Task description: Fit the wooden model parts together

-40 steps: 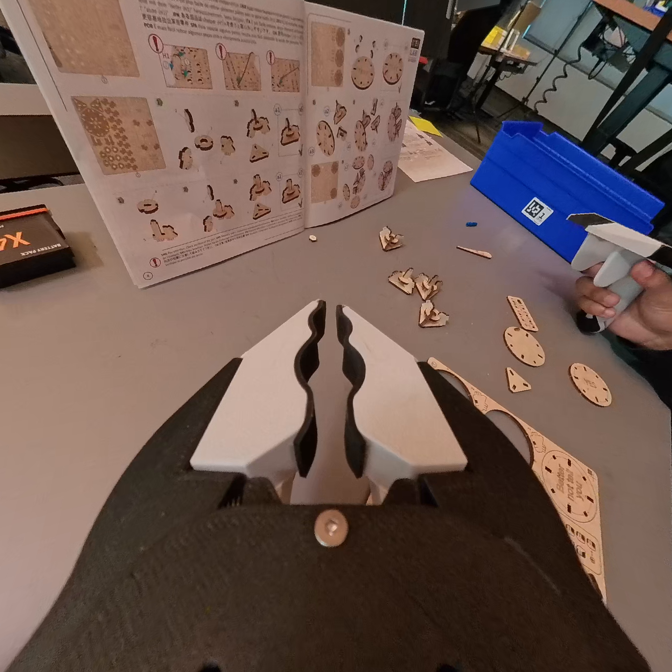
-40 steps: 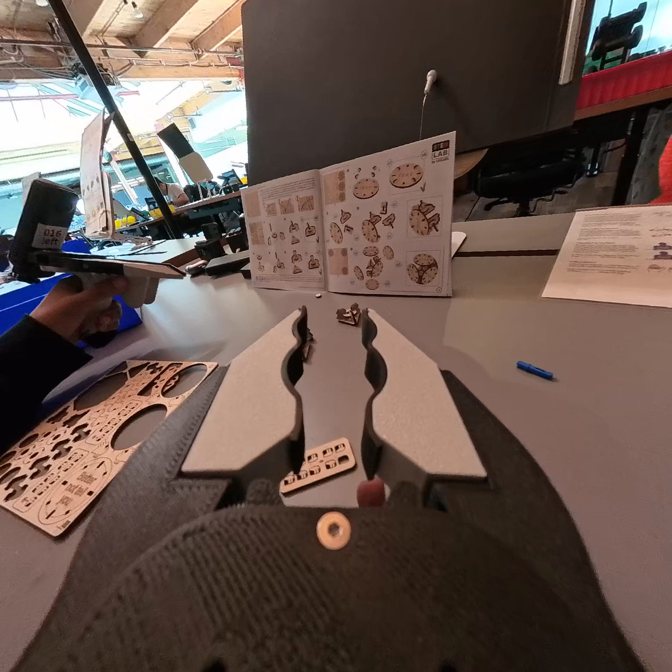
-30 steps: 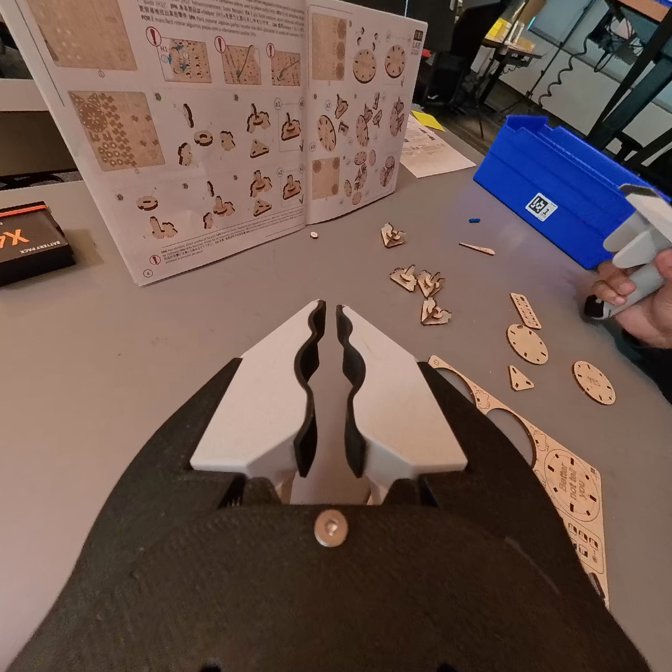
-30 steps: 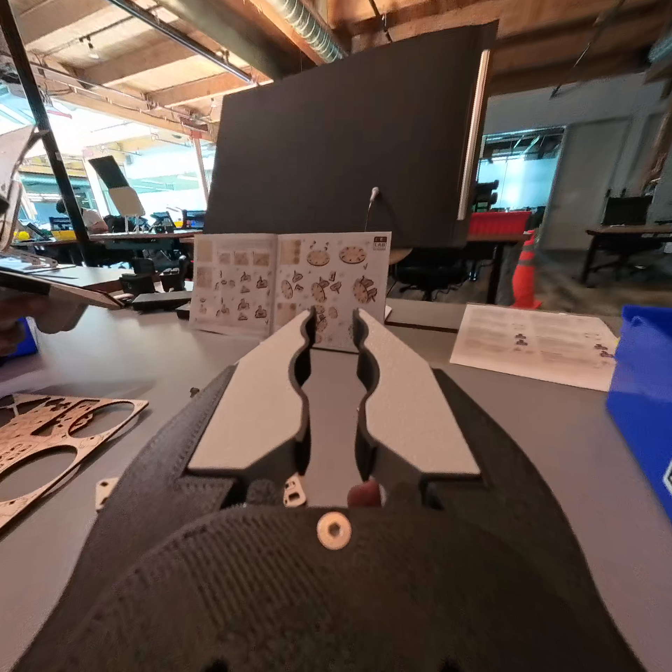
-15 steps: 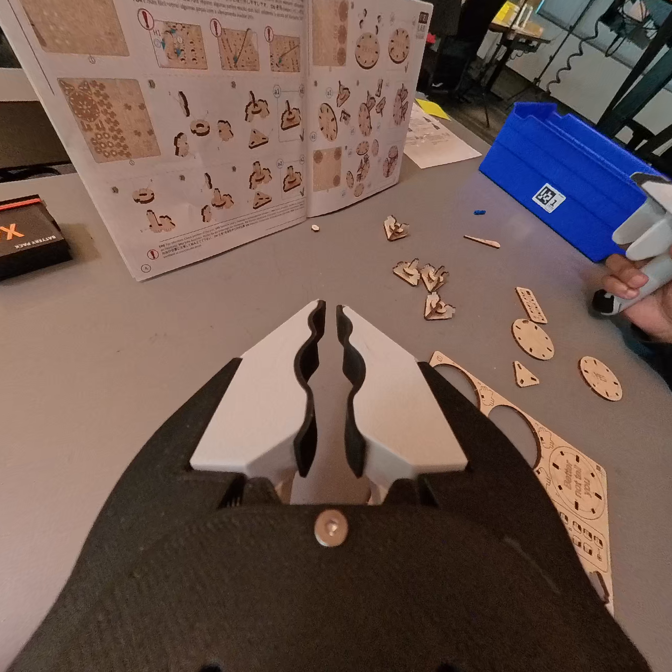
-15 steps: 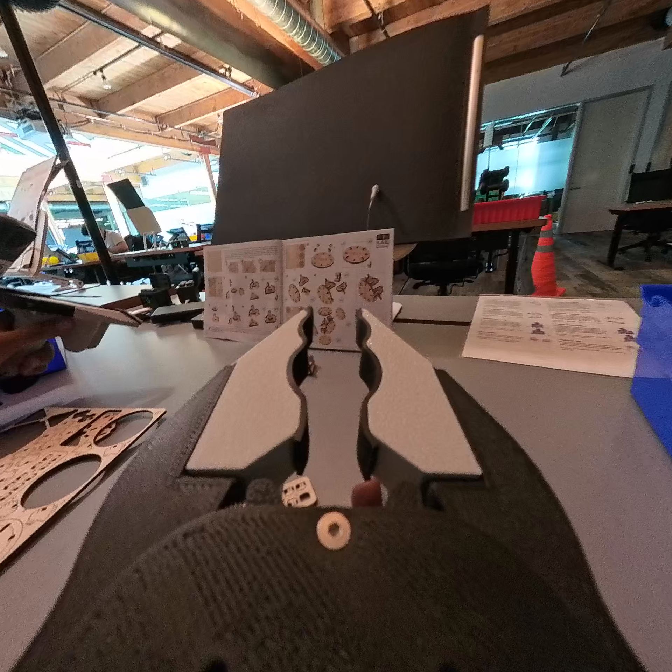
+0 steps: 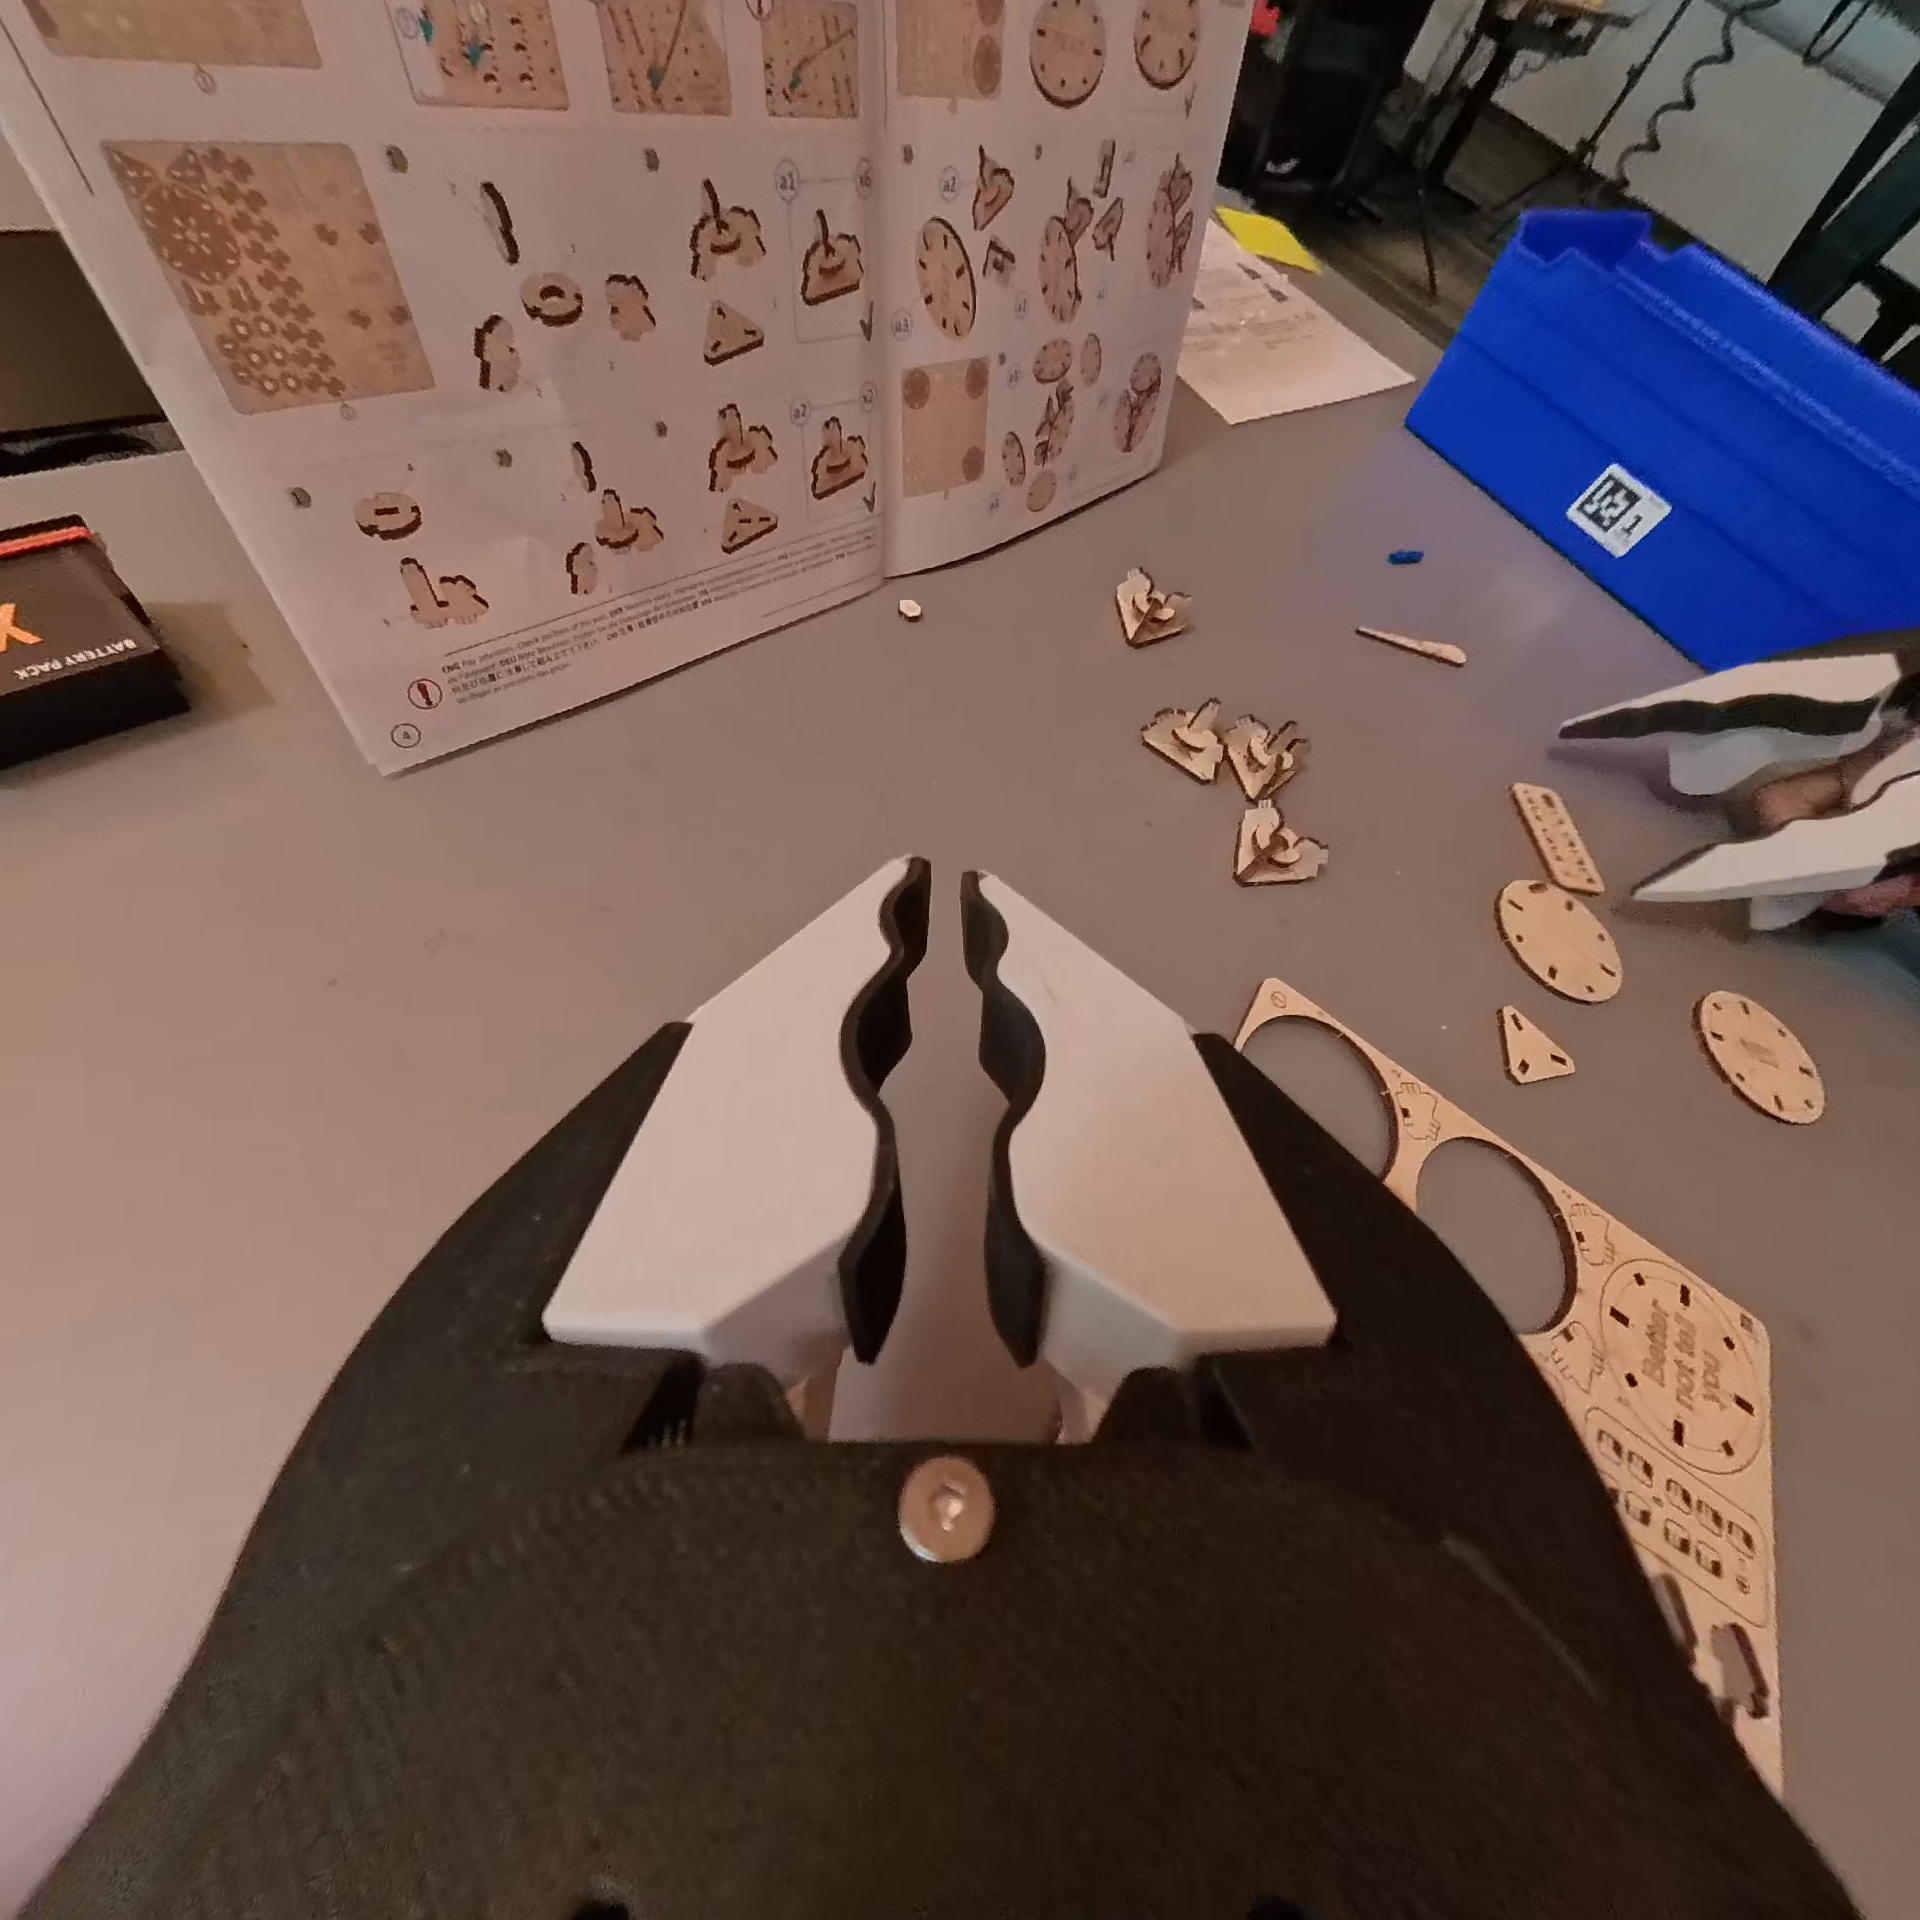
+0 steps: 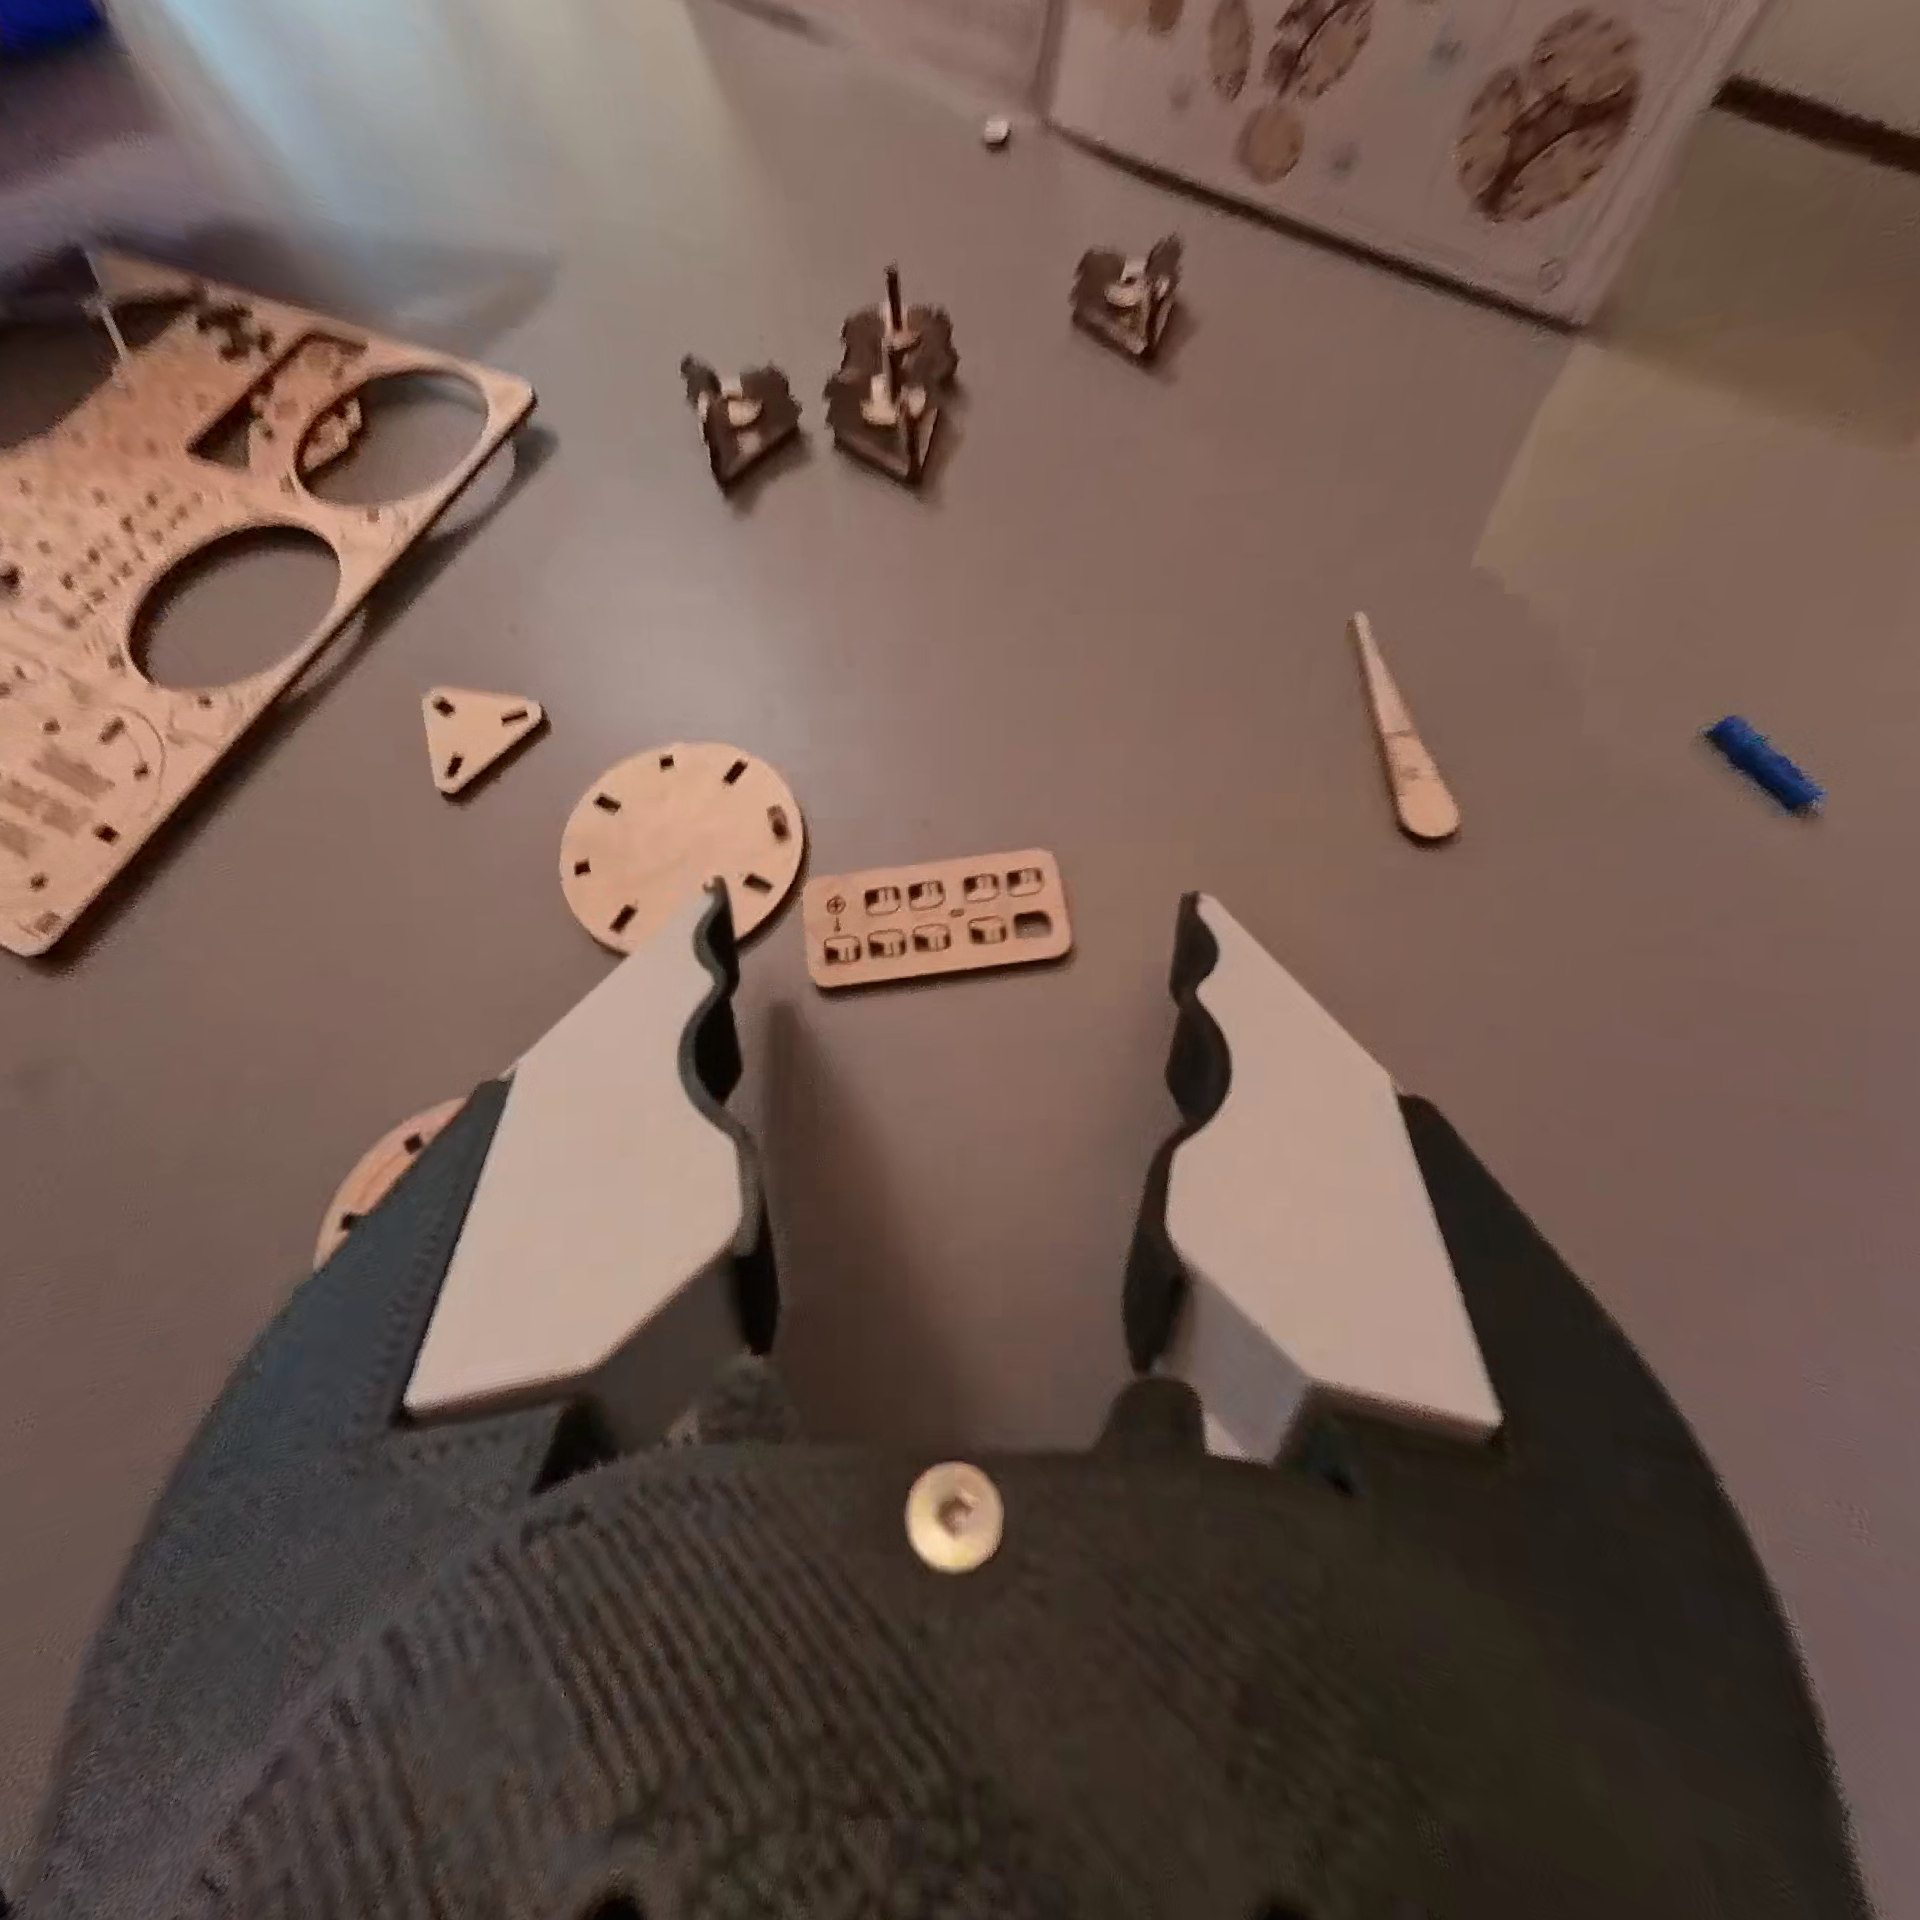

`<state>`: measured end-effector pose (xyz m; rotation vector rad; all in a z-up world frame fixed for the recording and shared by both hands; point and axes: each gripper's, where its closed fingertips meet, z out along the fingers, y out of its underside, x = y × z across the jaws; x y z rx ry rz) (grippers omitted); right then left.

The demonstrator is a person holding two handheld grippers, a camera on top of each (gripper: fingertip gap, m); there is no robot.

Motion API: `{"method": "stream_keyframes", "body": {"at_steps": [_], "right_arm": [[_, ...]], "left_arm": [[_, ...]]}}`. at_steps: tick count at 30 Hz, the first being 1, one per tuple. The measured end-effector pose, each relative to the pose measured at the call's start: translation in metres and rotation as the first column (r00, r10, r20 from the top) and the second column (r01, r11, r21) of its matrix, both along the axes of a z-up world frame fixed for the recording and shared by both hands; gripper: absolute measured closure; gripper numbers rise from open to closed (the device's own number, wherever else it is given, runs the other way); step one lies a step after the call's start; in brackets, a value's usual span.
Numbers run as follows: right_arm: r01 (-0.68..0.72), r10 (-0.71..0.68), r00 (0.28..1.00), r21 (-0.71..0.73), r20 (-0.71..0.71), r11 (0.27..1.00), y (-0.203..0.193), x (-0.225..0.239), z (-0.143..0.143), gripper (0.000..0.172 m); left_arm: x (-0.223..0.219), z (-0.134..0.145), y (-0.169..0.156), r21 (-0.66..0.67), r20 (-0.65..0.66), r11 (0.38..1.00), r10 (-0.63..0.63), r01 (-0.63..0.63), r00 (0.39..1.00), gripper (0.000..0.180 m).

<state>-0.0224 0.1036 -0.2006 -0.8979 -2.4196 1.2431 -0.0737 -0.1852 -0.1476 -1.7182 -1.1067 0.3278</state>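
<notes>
Right claw (image 8: 951,914) is hanging wide open over the grey worktop (image 8: 1039,582), nothing between its pads, tips angled down. Just ahead of the gap a small rectangular wooden card (image 8: 938,918) with two rows of punched tabs is lying flat. The left fingertip (image 8: 694,961) is overlapping the near rim of a slotted wooden disc (image 8: 675,842), though whether it is touching or only hovering above I cannot tell; the view is motion-blurred.

Judging by that posture, the step in hand looks like an approach to a flat piece. Any pickup here is calling for care: these pieces are thin laser-cut ply with scorched edges, lying flush on a smooth surface, with little for the pads to catch.

Left claw (image 7: 943,873) is sitting nearly closed, a thin slit showing between its wavy black pads, gripping nothing, over bare worktop.

Further out:
- a small triangular plate (image 8: 476,732) with three slots, left of the disc
- a tapered wooden stick (image 8: 1397,732), well right
- a short blue peg (image 8: 1764,764), beyond it
- three little assembled wooden pieces (image 8: 831,400) standing upright
- the punched-out ply sheet (image 8: 94,613), large round holes, at left
- an open instruction booklet (image 7: 623,312) propped upright
- a blue bin (image 7: 1683,416) at right
- a black box (image 7: 73,644) at far left
</notes>
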Motion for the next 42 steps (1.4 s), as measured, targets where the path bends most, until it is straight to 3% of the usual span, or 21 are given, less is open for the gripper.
{"method": "stream_keyframes", "body": {"at_steps": [5,7,11,15,17,20,23,25,27,32,34,38,42], "right_arm": [[-0.035,0.032,0.999,0.098,0.029,0.995,-0.001,0.001,-0.015,0.104],[-0.054,0.051,0.998,0.093,0.029,0.994,-0.002,0.002,-0.014,0.118],[-0.09,0.089,0.996,0.098,0.02,0.991,-0.003,-0.001,-0.014,0.119],[-0.043,0.077,0.975,0.159,-0.211,0.986,0.004,-0.027,0.009,0.119],[-0.085,0.137,0.93,0.163,-0.34,0.983,-0.006,-0.032,0.039,0.119],[-0.155,0.236,0.795,0.189,-0.558,0.97,-0.032,-0.039,0.09,0.119],[-0.242,0.335,0.665,0.232,-0.668,0.942,-0.063,-0.045,0.111,0.118],[-0.359,0.399,0.61,0.21,-0.685,0.91,-0.085,-0.038,0.107,0.119],[-0.469,0.448,0.582,0.169,-0.679,0.867,-0.099,-0.023,0.093,0.119],[-0.462,0.501,0.547,0.258,-0.671,0.849,-0.097,-0.009,0.065,0.118],[-0.474,0.499,0.547,0.242,-0.672,0.846,-0.099,-0.005,0.066,0.119],[-0.463,0.434,0.591,0.154,-0.68,0.873,-0.1,-0.006,0.073,0.119],[-0.453,0.26,0.665,-0.101,-0.7,0.886,-0.091,-0.011,0.098,0.131]], "left_arm": [[0.002,0.004,0.007,0.016,-0.007,1.0,-0.022,0.022,1.0,0.176],[0.004,0.015,0.015,0.07,-0.035,0.997,-0.039,0.041,0.999,0.176],[0.016,0.048,0.055,0.232,-0.069,0.961,-0.136,0.148,0.988,0.17],[0.032,0.065,0.114,0.288,-0.05,0.911,-0.294,0.295,0.955,0.163],[0.04,0.062,0.147,0.299,-0.017,0.878,-0.386,0.373,0.922,0.158],[0.041,0.055,0.187,0.427,0.074,0.804,-0.486,0.413,0.871,0.121],[0.036,0.068,0.204,0.65,0.082,0.652,-0.569,0.389,0.818,0.107],[0.032,0.07,0.204,0.711,0.063,0.595,-0.585,0.375,0.809,0.111],[0.041,0.058,0.205,0.705,0.075,0.587,-0.621,0.399,0.78,0.137],[0.05,0.025,0.208,0.653,0.174,0.646,-0.637,0.396,0.751,0.154],[0.047,0.014,0.206,0.618,0.199,0.684,-0.612,0.387,0.765,0.18],[0.044,0.021,0.201,0.677,0.163,0.634,-0.624,0.373,0.764,0.18],[0.033,0.026,0.191,0.716,0.136,0.618,-0.58,0.325,0.803,0.18]]}}
